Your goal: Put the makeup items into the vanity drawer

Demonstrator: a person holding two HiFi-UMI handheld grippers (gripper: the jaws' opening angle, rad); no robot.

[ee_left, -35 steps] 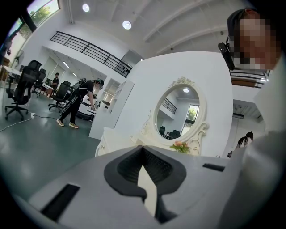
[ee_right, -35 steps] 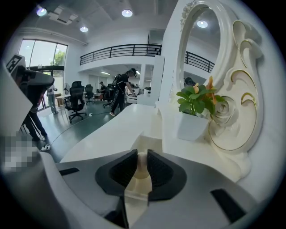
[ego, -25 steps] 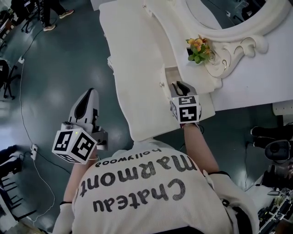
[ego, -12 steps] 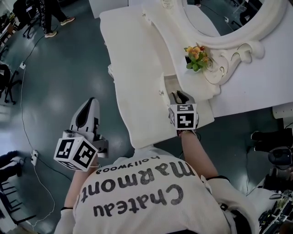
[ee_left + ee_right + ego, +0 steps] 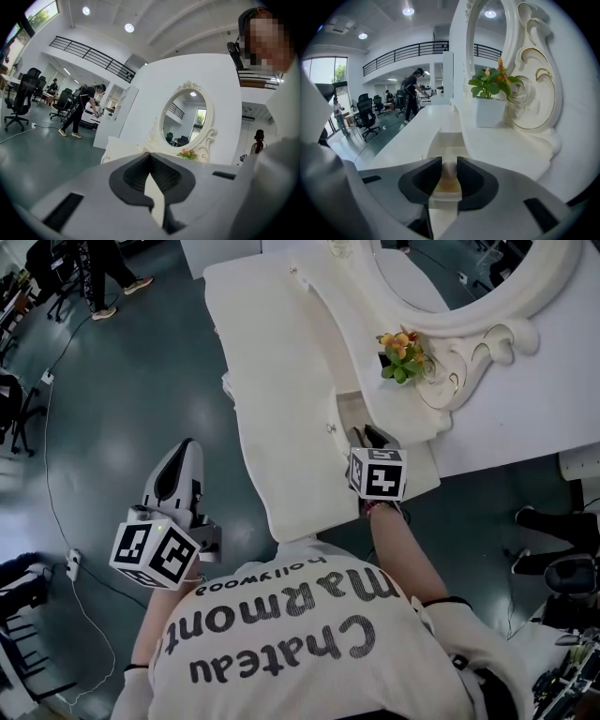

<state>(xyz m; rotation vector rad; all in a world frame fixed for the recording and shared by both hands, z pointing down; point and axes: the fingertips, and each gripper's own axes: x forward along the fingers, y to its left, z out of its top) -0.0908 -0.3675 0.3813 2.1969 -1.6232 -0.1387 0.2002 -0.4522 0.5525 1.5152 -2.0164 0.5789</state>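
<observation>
The left gripper [image 5: 180, 460] is hanging over the dark floor [image 5: 112, 409], off the left edge of the white vanity [image 5: 272, 381]. In the left gripper view its jaws are pressing together at the tips with nothing between them [image 5: 150, 161]. It is keeping the same spot it had a second ago, well apart from the furniture.

To the right, the vanity drawer [image 5: 349, 409] is standing pulled open under the raised shelf at the mirror's foot. The right gripper [image 5: 370, 437] is reaching into its near end. In the right gripper view the jaws [image 5: 449, 166] are spreading apart. A small makeup bottle [image 5: 449, 176], with a pale rounded top and an amber body, is sitting blurred between the pads, which are no longer clamping it. It is lying over the near end of the drawer's open cavity [image 5: 446, 140], whose pale floor is showing beyond it.

Compared with a second ago, the right gripper is staying at the drawer mouth, its marker cube only slightly shifted, while its jaws are standing wider.

Further right, a potted plant [image 5: 403, 351] with orange flowers is standing in a white pot [image 5: 487, 115] on the shelf, just beside the carved frame of the oval mirror [image 5: 487, 310].
</observation>
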